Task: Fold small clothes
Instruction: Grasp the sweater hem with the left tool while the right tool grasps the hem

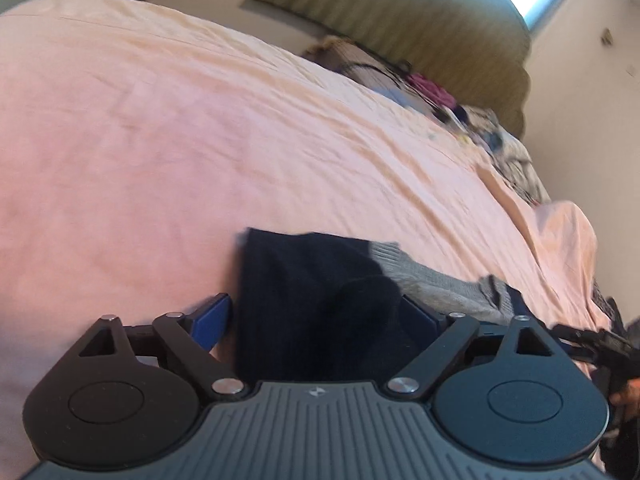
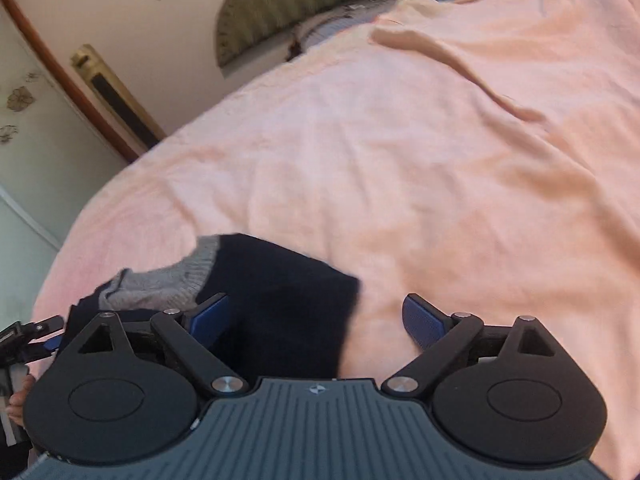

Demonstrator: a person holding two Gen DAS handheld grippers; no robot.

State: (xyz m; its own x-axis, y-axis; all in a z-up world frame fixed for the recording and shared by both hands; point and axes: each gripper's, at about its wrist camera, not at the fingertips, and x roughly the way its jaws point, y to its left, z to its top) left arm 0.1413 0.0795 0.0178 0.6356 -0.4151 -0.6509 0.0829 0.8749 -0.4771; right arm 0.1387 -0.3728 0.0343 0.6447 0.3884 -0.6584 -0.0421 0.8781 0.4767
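Observation:
A small dark navy garment with a grey knit band (image 1: 304, 296) lies on the pink bed sheet (image 1: 160, 140). My left gripper (image 1: 316, 320) is open, its blue pads wide apart, and the navy cloth lies between them. In the right wrist view the same garment (image 2: 280, 304) sits at lower left with its grey band (image 2: 176, 276) toward the left. My right gripper (image 2: 320, 320) is open; its left pad (image 2: 210, 316) is over the cloth, its right pad (image 2: 424, 324) over bare sheet. The other gripper shows at each view's edge.
A pile of mixed clothes (image 1: 460, 112) lies at the far side of the bed by an olive headboard (image 1: 420, 28). A raised fold in the sheet (image 2: 460, 68) runs across the far part. A wall and door frame (image 2: 60, 72) stand left of the bed.

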